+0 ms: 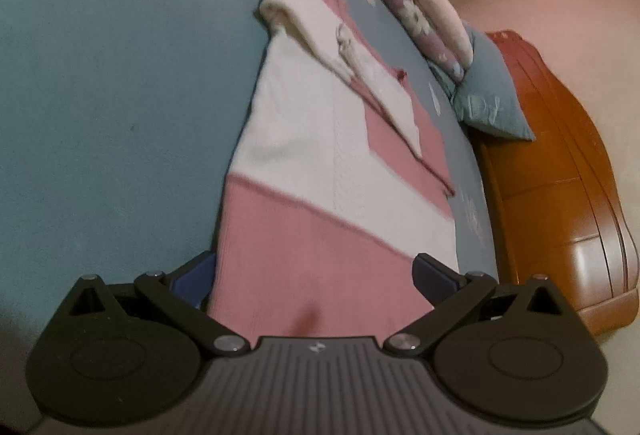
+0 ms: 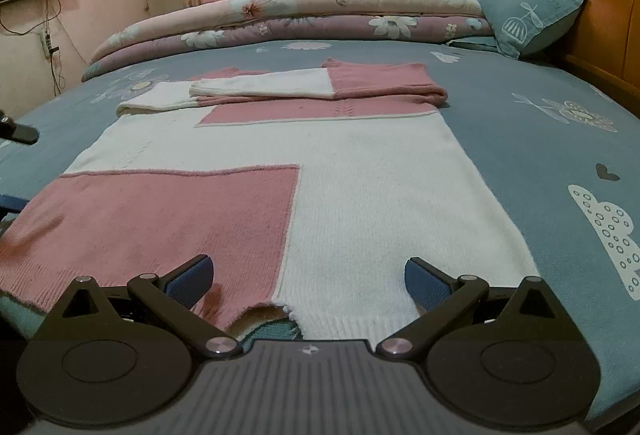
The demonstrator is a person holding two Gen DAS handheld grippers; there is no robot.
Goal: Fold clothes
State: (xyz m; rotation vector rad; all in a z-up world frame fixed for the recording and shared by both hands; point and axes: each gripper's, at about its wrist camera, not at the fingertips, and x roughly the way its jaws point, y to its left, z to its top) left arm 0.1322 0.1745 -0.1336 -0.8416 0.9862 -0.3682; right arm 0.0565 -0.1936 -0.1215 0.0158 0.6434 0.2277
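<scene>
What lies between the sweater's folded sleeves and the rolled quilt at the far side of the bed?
Only bare blue bedsheet with a flower print separates the sleeves from the quilt, as the right wrist view shows.

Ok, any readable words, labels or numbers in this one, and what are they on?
Pillow: printed word near its top edge, too small to read.
Quilt: cursive script, too blurred to read.
Right gripper: small emblem on its body, no letters.
Sweater: no text.

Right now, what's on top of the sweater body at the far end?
Both sleeves are folded across the upper part of the pink and white sweater, stacked one over the other. The neckline and whatever lies beneath the sleeves are covered. Under the sweater, only the blue bedsheet shows.
</scene>
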